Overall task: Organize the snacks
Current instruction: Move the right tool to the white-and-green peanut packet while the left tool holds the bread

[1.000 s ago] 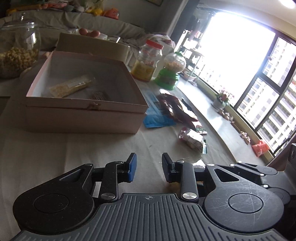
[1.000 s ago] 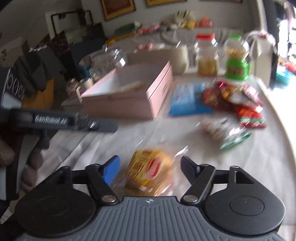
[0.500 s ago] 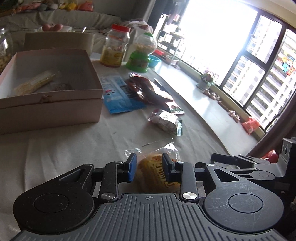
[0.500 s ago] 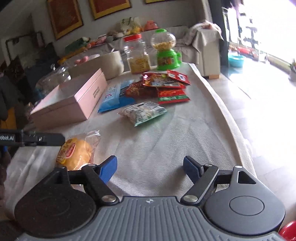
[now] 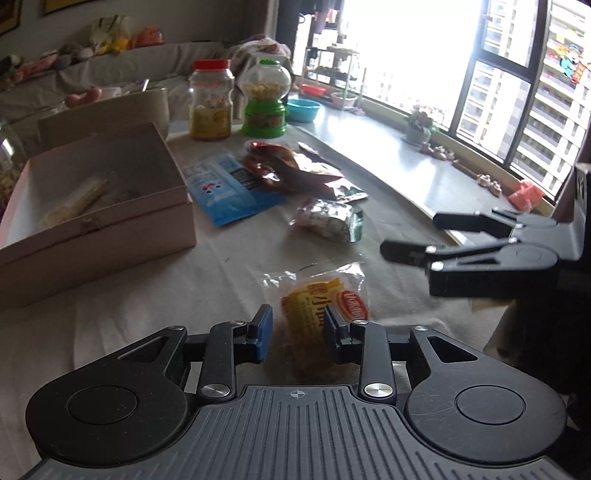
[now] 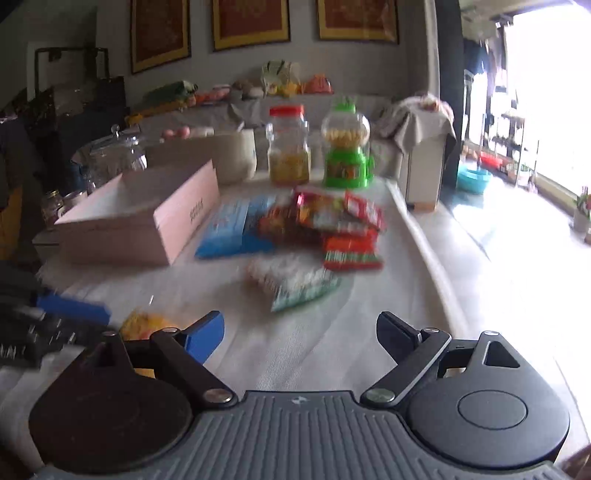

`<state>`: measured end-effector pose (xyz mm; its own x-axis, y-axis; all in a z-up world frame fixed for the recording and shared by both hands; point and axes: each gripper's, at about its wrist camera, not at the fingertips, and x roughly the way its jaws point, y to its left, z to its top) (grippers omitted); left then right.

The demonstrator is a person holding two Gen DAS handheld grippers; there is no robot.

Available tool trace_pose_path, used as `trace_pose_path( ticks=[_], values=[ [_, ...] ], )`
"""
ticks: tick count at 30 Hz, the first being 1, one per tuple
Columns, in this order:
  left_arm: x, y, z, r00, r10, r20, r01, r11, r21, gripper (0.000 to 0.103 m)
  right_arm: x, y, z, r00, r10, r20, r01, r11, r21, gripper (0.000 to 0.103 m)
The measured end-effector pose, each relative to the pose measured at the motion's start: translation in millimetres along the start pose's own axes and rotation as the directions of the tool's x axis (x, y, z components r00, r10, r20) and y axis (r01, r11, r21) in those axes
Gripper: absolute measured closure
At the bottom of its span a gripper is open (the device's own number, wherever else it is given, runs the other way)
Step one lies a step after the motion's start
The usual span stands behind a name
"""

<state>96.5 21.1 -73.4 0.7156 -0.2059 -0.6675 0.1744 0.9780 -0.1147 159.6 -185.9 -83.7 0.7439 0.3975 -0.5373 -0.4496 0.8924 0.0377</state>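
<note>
Yellow snack packet lies on the cloth-covered tabletop, between the pads of the left tongs; whether they press it cannot be told. Right tongs, empty, are opening. Pink box stands open beyond.

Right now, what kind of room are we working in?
Most likely a living room in a high-rise flat: framed pictures on the wall, a covered sofa behind the table, and a bay window facing apartment towers.
</note>
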Motion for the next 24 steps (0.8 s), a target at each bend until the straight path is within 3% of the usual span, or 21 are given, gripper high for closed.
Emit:
trace_pose_path(
  ticks=[2,7,8,10,18,24],
  values=[
    [-3.8,4.8,-0.2,1.000,0.012,0.008,-0.012,1.000,-0.027,0.069,19.4,-3.6,18.1,0.998,0.063,-0.029,-0.064,0.997,-0.046,0.012],
    [-16.1,4.7,-1.9,0.997,-0.081,0.012,0.082,0.994,-0.077,0.069,82.8,-11.9,42.4,0.981,0.138,-0.133,-0.139,0.990,-0.004,0.012],
    [-17.2,2.5,-3.0,0.997,-0.081,0.012,0.082,0.994,-0.067,0.069,92.2,-14.1,43.4,0.979,0.143,-0.147,-0.141,0.990,0.019,0.014],
    [-17.0,1.1,-4.8,0.997,-0.075,0.007,0.075,0.995,-0.062,0.069,100.7,-15.4,40.6,0.977,0.131,-0.166,-0.125,0.991,0.045,0.031],
    [-2.6,21.7,-12.3,0.996,-0.094,-0.012,0.089,0.973,-0.211,0.069,30.0,-1.0,-6.5,0.983,0.134,-0.122,-0.137,0.990,-0.015,0.031],
    [0.6,20.3,-12.1,0.993,-0.116,-0.006,0.112,0.970,-0.218,0.069,-14.2,2.1,-24.6,0.998,0.057,-0.023,-0.057,0.998,-0.012,0.026]
  ],
)
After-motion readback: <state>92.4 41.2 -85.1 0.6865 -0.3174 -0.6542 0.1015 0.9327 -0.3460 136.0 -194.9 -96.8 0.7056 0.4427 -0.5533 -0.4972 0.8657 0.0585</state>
